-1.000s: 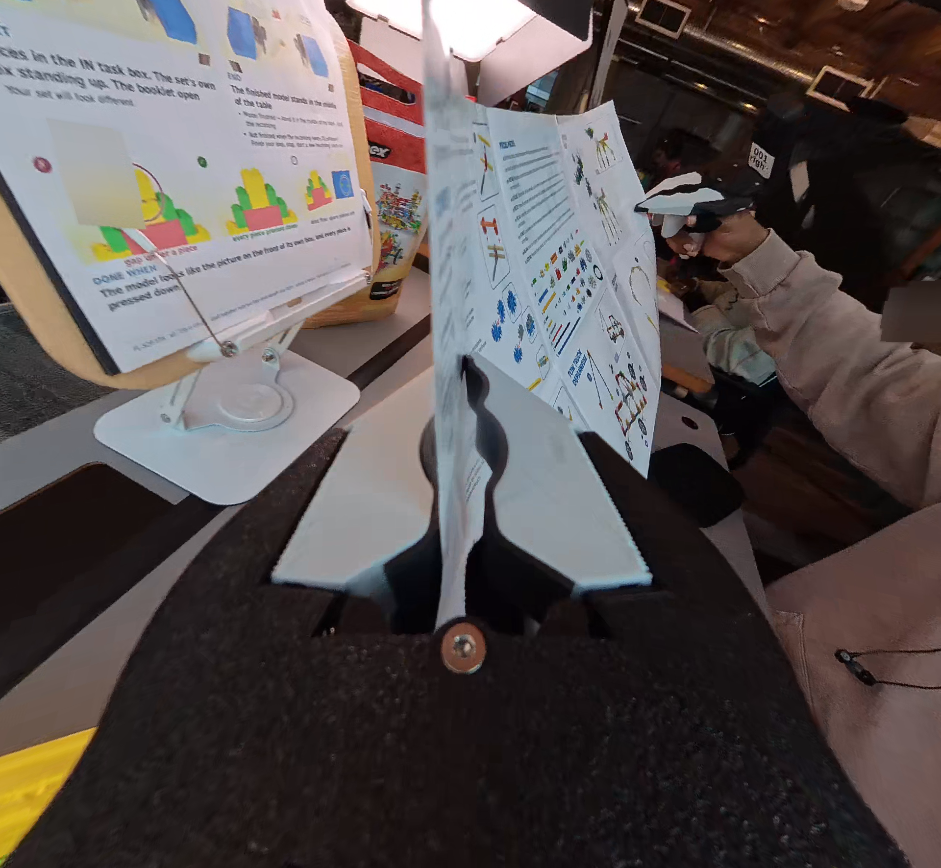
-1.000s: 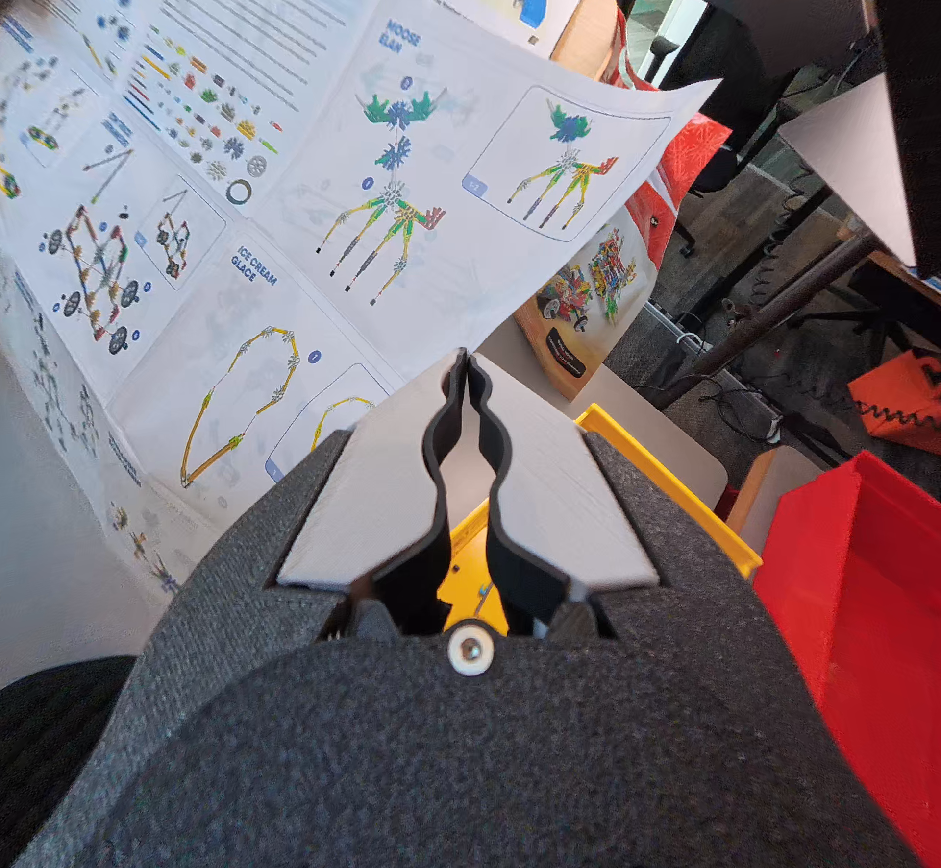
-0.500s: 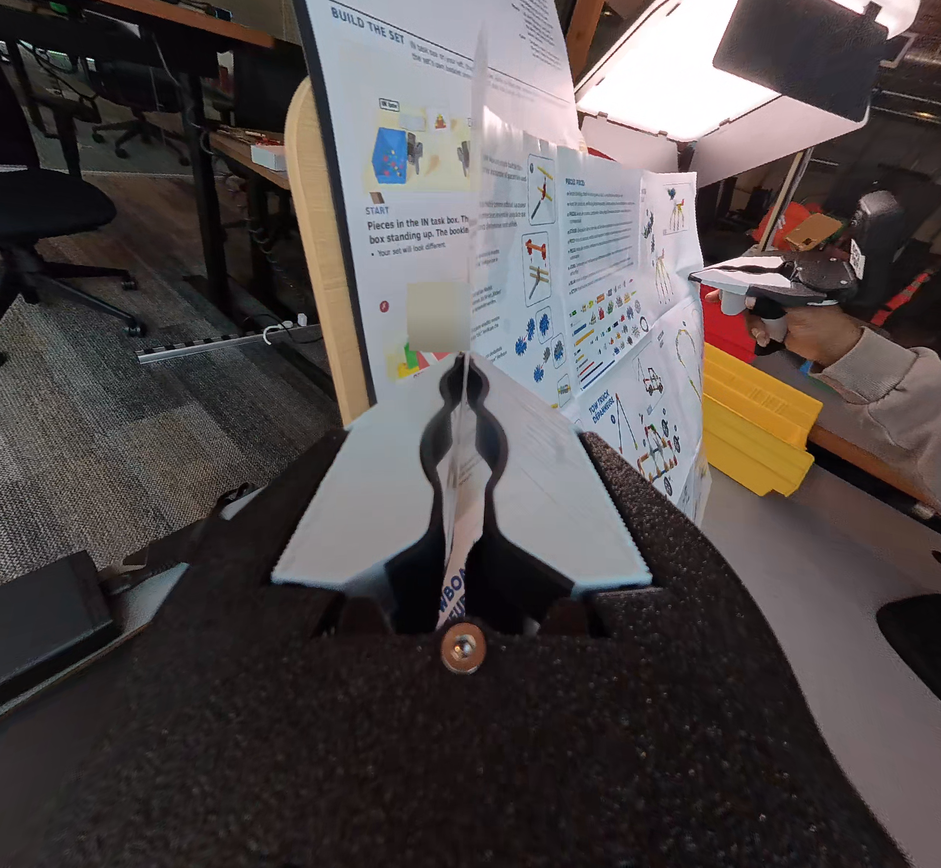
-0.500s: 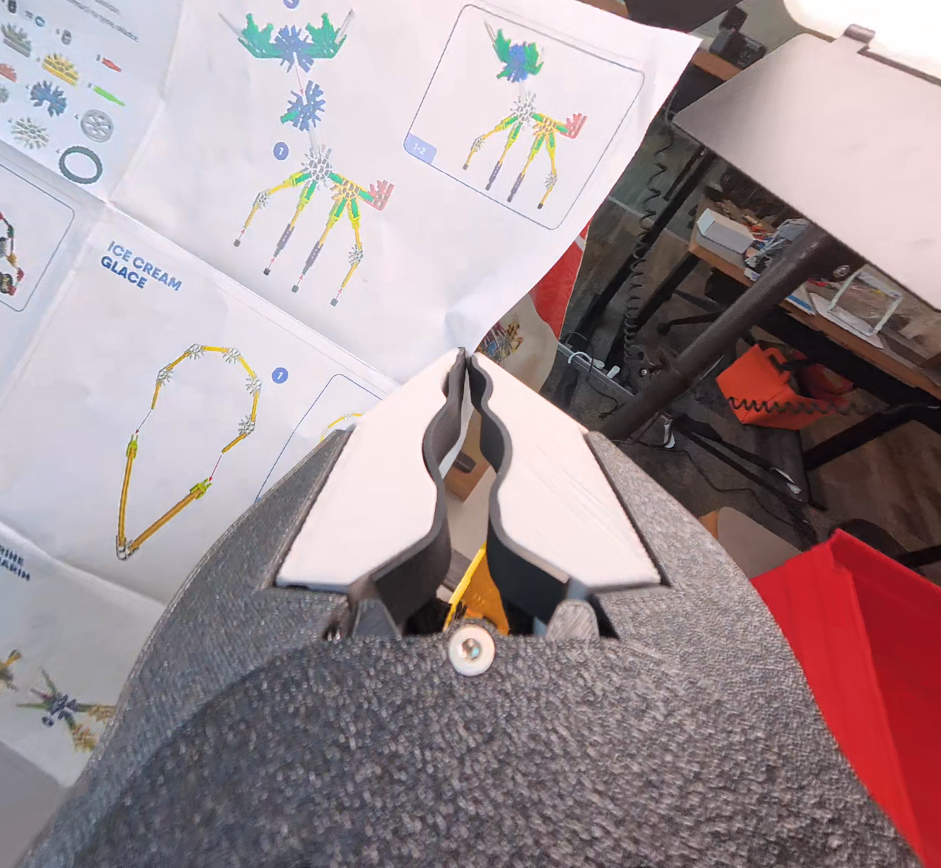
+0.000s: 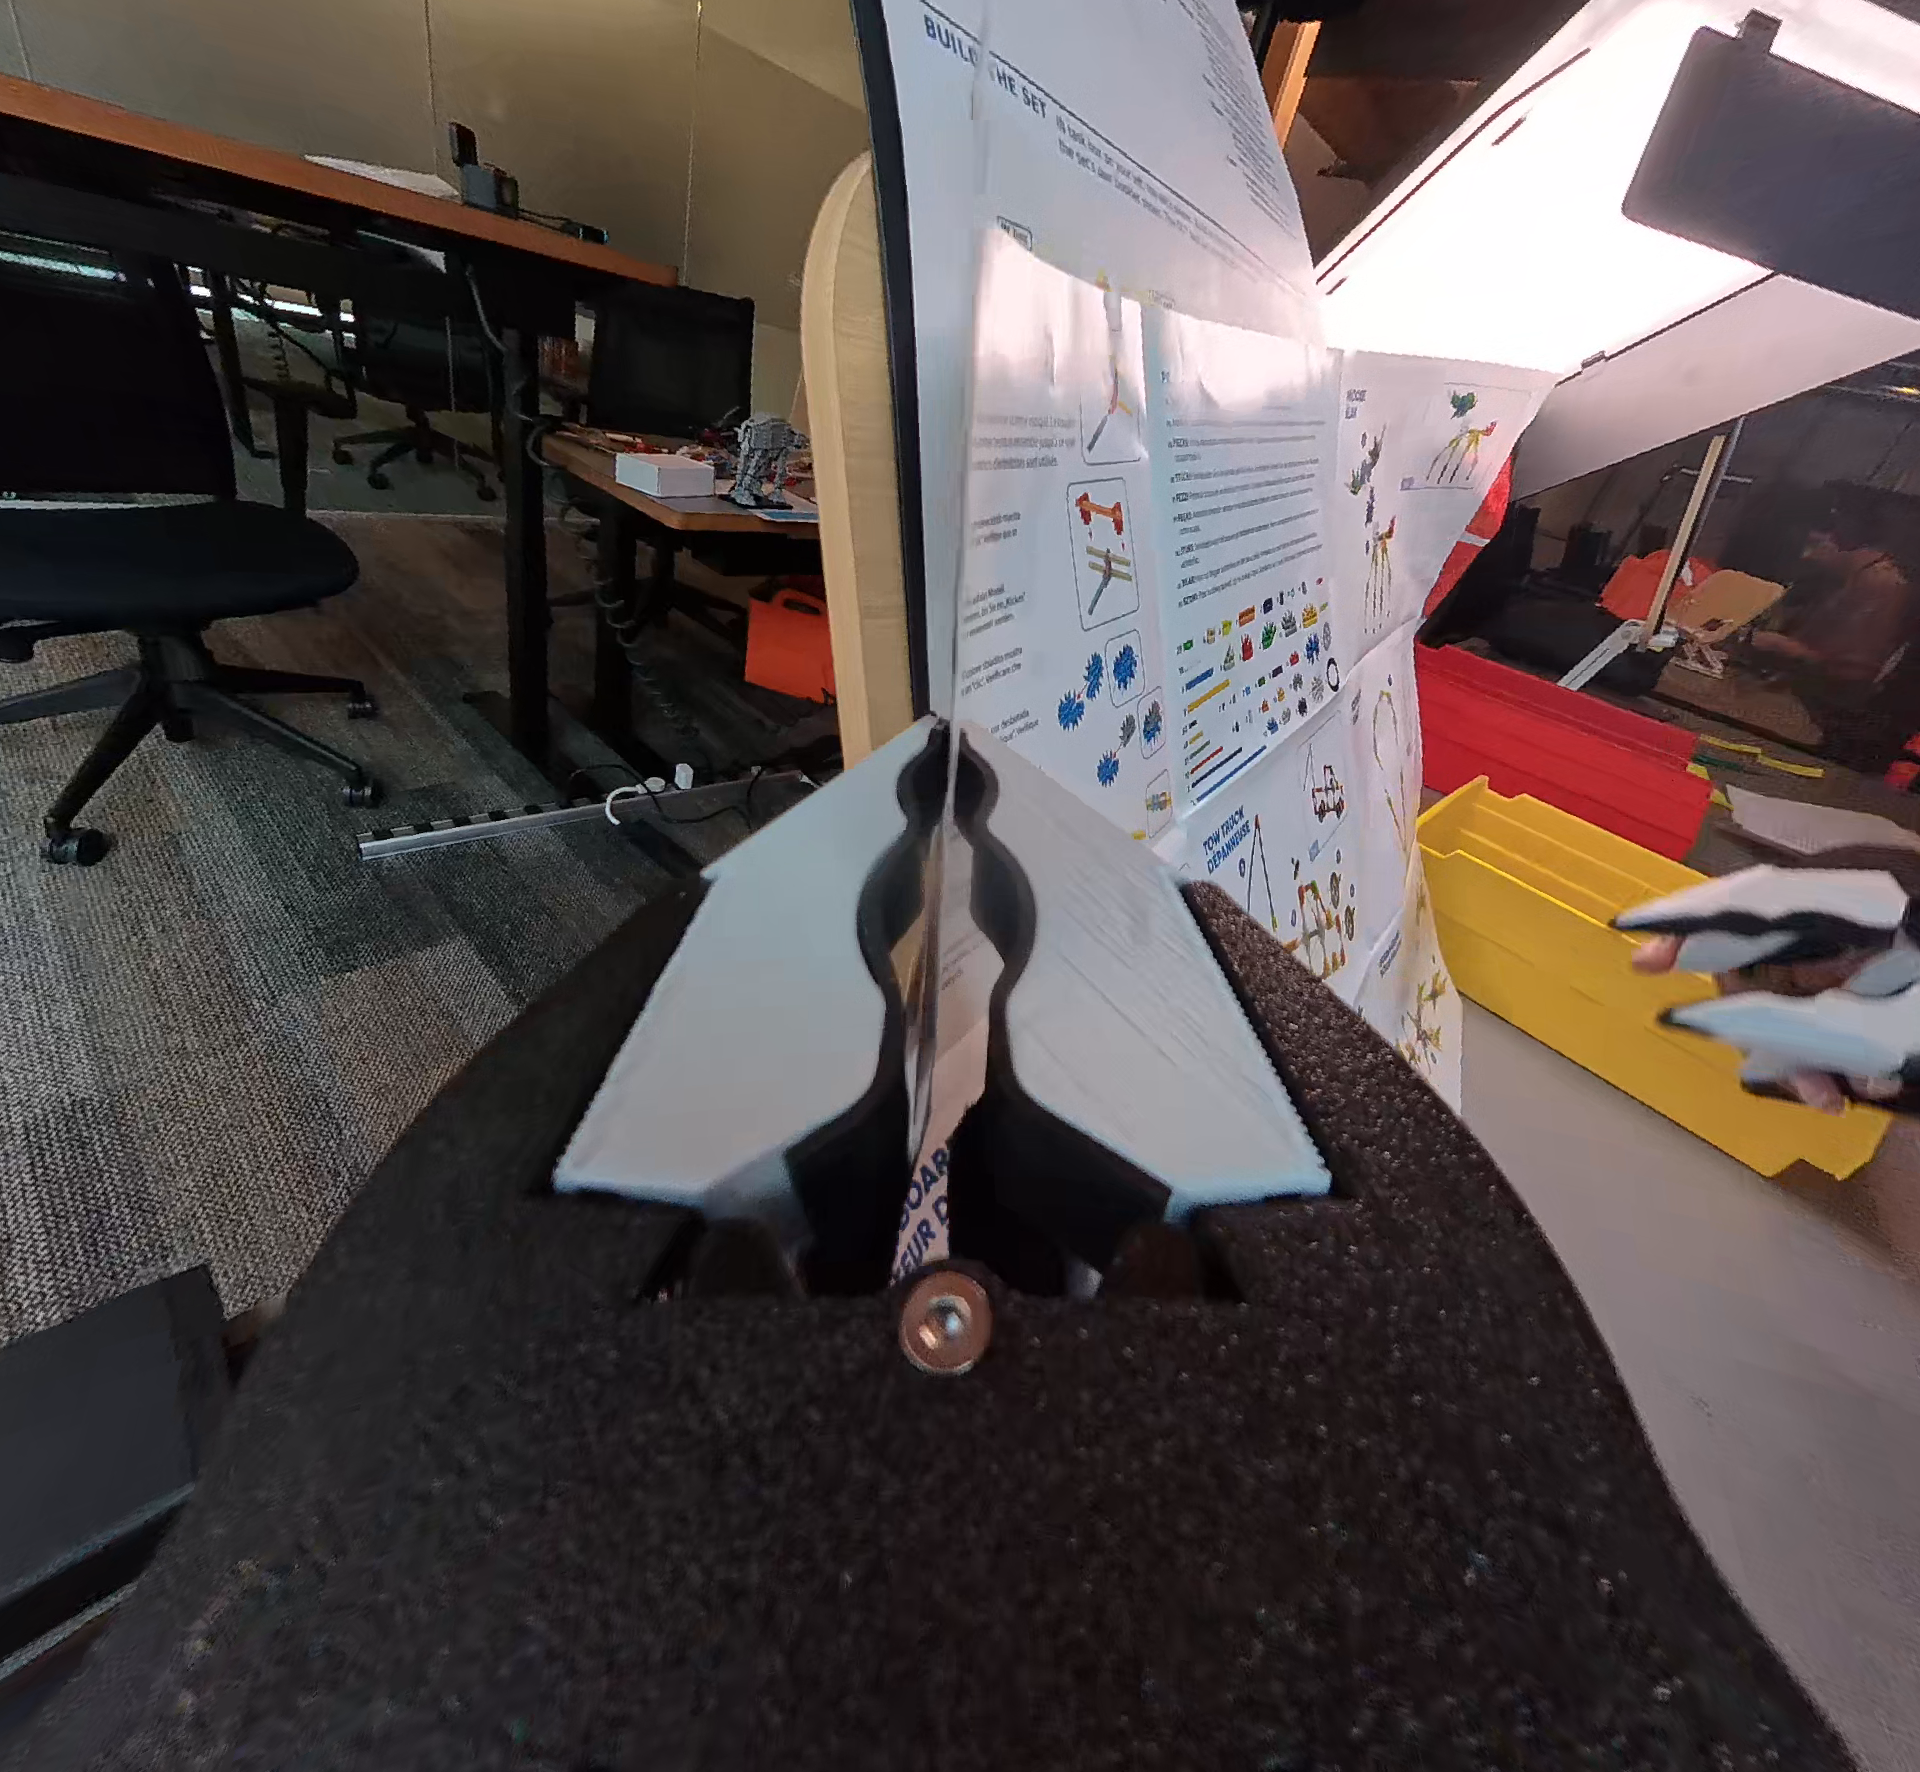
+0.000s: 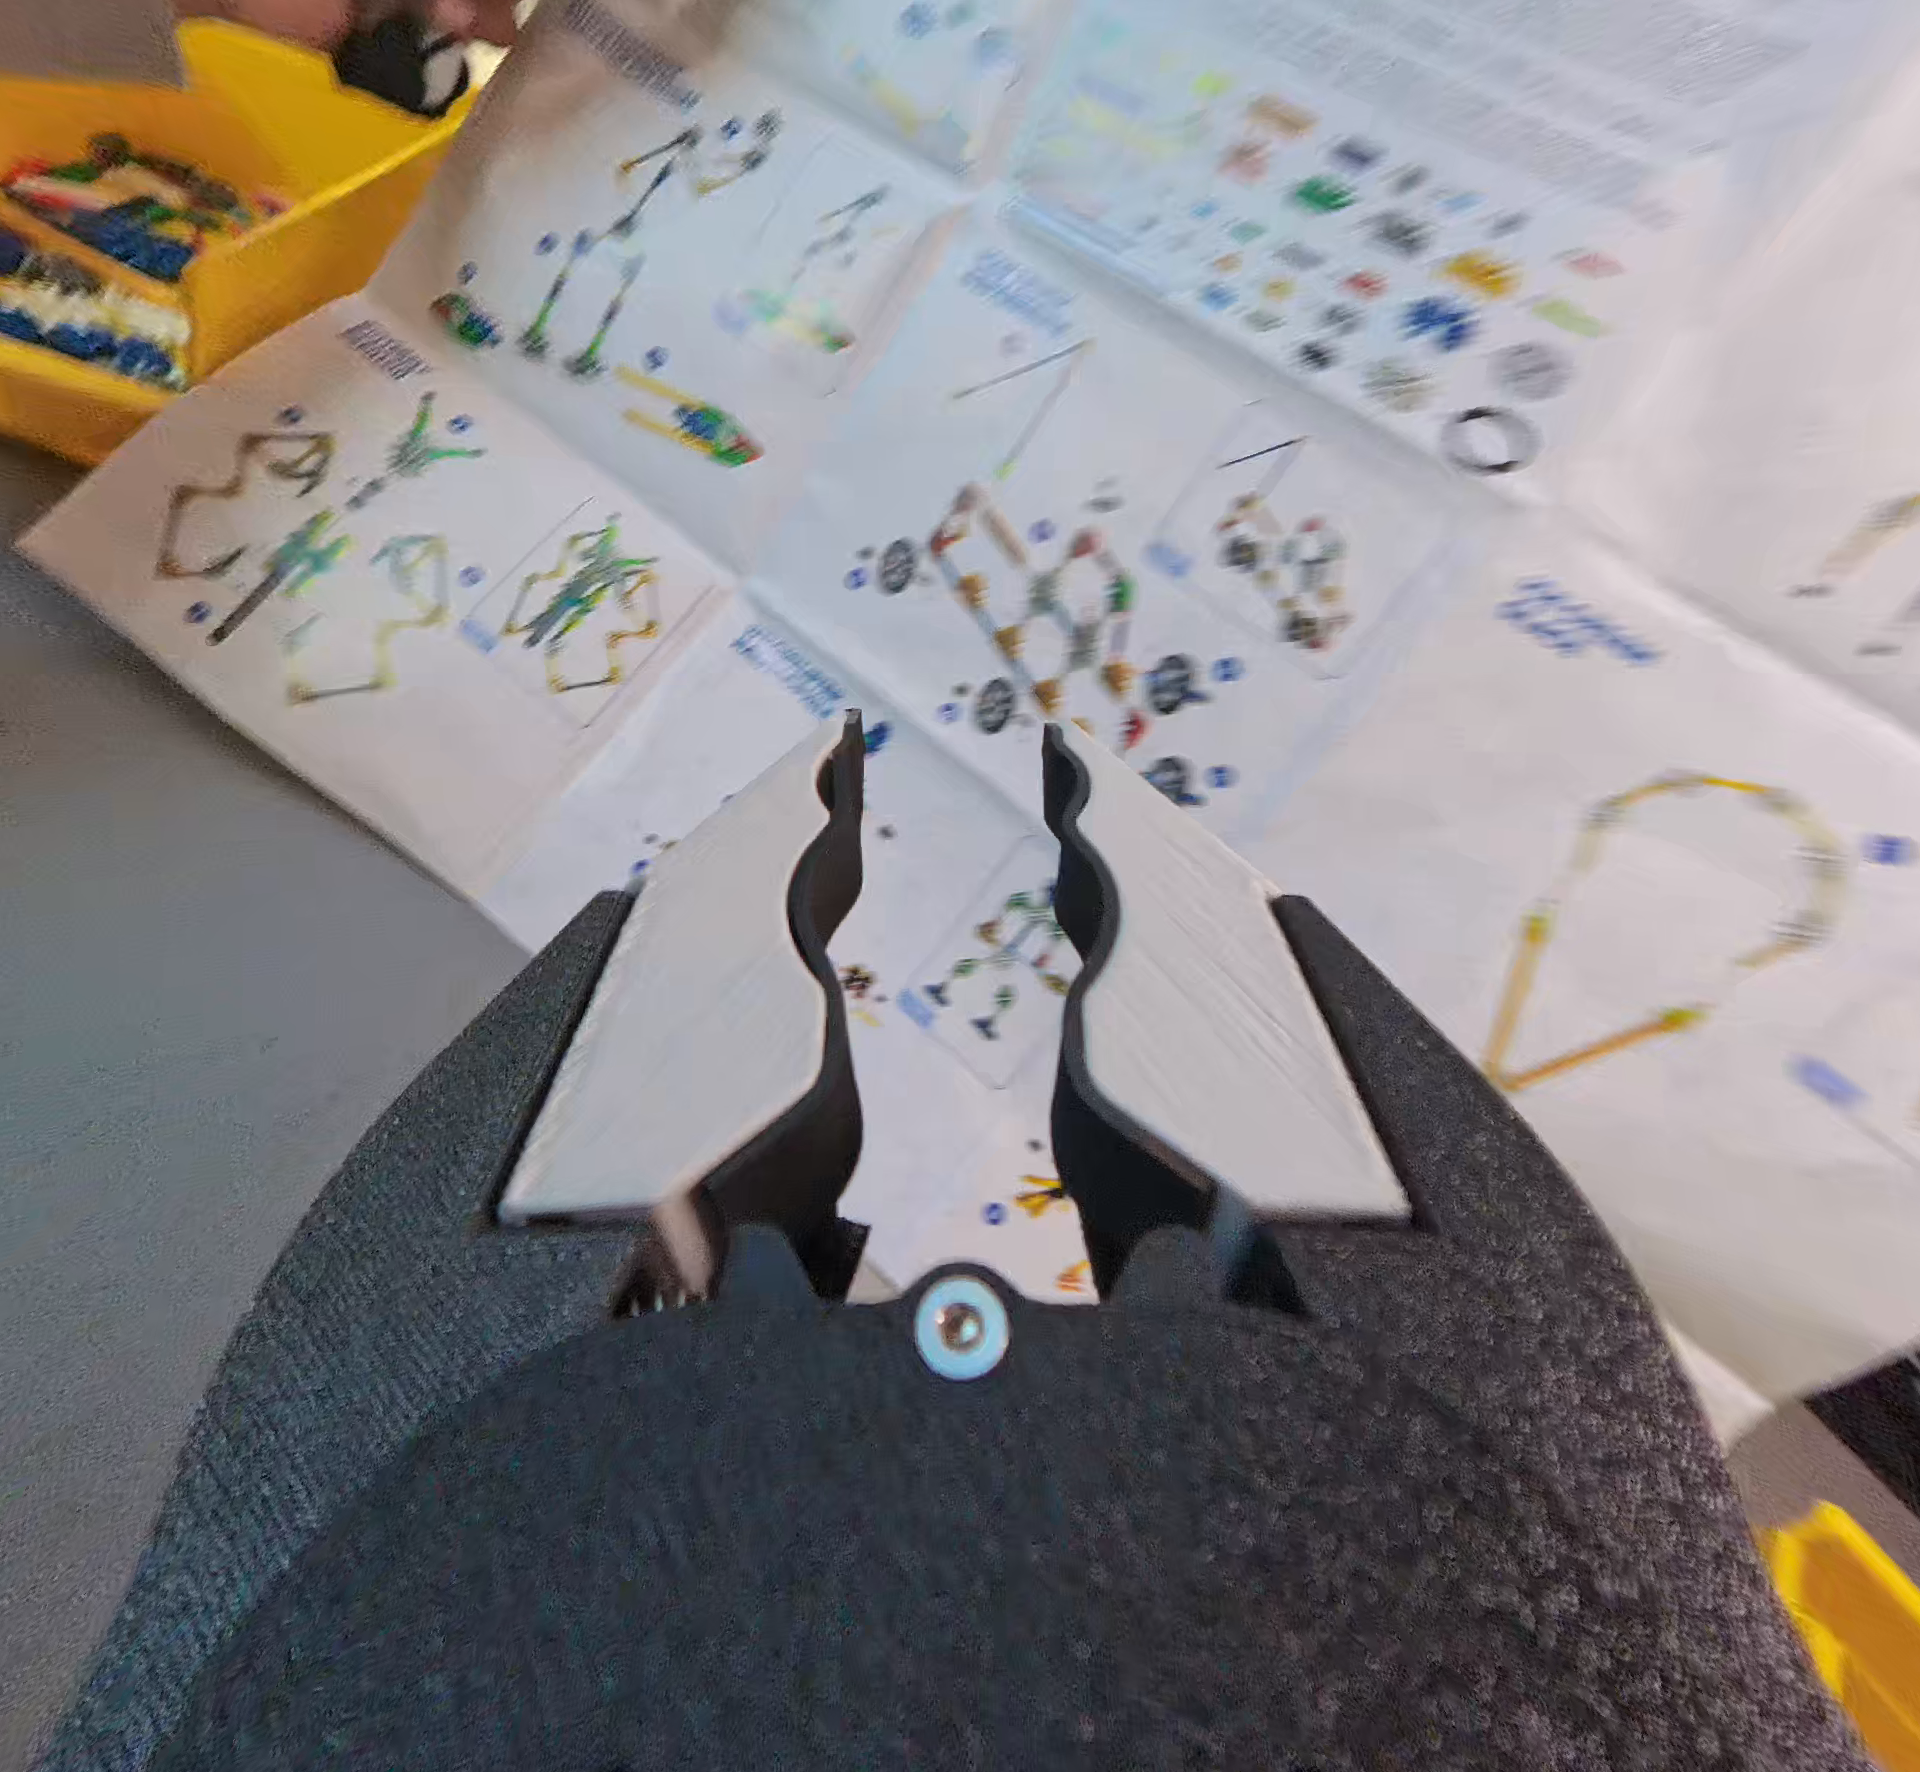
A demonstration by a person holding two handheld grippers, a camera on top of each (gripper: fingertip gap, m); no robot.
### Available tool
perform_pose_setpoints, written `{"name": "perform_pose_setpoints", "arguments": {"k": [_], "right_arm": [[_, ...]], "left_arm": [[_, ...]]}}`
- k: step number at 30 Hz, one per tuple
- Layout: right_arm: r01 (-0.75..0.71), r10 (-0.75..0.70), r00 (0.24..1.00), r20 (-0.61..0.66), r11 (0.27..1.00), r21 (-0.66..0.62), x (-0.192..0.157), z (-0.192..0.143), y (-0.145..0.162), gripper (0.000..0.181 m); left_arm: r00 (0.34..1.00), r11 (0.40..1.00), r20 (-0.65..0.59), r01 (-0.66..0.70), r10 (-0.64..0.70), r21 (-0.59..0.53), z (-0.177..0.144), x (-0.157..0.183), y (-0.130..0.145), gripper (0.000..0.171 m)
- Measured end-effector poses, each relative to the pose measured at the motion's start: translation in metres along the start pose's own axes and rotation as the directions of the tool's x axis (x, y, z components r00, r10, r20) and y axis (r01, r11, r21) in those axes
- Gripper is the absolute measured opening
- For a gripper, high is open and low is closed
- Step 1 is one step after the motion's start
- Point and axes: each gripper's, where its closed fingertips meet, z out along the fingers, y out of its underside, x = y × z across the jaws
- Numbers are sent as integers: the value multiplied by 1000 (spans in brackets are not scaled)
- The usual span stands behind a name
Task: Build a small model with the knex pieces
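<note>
Left wrist view: left gripper (image 5: 948, 735) fingers clenched on the edge of a large white fold-out instruction sheet with coloured build diagrams (image 5: 1247, 559), sheet hanging upright and edge-on between the fingers, its lower part trailing to the grey counter (image 5: 1662, 1359). Right wrist view: right gripper (image 6: 951, 730) fingers released, spread apart, nothing between them, hovering just above the same sheet (image 6: 1143, 496); view is motion-blurred so exact contact cannot be told. Judgement: sheet is held by one edge only, so keep the left pinch firm and the paper taut, take any second pinch on a free margin, avoid creasing along folds. Around: tall white printed card on a pale wooden stand (image 5: 1049, 164) right behind the sheet, close enough to snag; yellow plastic bin of small coloured parts (image 6: 156, 247) beside the sheet's far corner; empty yellow tray (image 5: 1579, 953) and red bin (image 5: 1548, 735) near the right gripper; bright white light panel (image 5: 1538, 247) overhead; black office chair (image 5: 156, 569) on carpet, well apart
</note>
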Motion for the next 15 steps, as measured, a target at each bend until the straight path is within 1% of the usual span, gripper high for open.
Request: {"name": "perform_pose_setpoints", "arguments": {"k": [2, 3, 5, 8, 11, 13, 15], "right_arm": [[75, -65, 994, 85, 990, -116, -56, 34, 33, 34], [131, -115, 988, 102, 977, -169, -75, 49, 50, 35], [189, -169, 980, 107, 958, -216, -96, 75, 72, 36], [213, -203, 977, 67, 942, -259, -99, 106, 90, 38], [145, -139, 989, 42, 947, -286, -91, 124, 96, 41], [124, -123, 992, 21, 949, -290, -83, 129, 95, 44], [95, -93, 995, 21, 950, -298, -80, 131, 96, 44]], "left_arm": [[1000, 1000, -6, -1, 1, 16, 5, 3, -4, 0], [1000, 1000, -9, -5, 5, 20, 7, 5, -6, 0], [1000, 1000, -20, -11, 12, 14, 10, 10, -8, 0], [1000, 1000, -20, -20, 20, -1, 14, 12, -9, 0], [1000, 1000, -12, -11, 11, -9, 13, 10, -12, 3], [1000, 1000, -11, 4, -4, 1, 8, 9, -16, 16], [1000, 1000, 23, 6, -6, 15, -1, 7, -22, 30]]}}
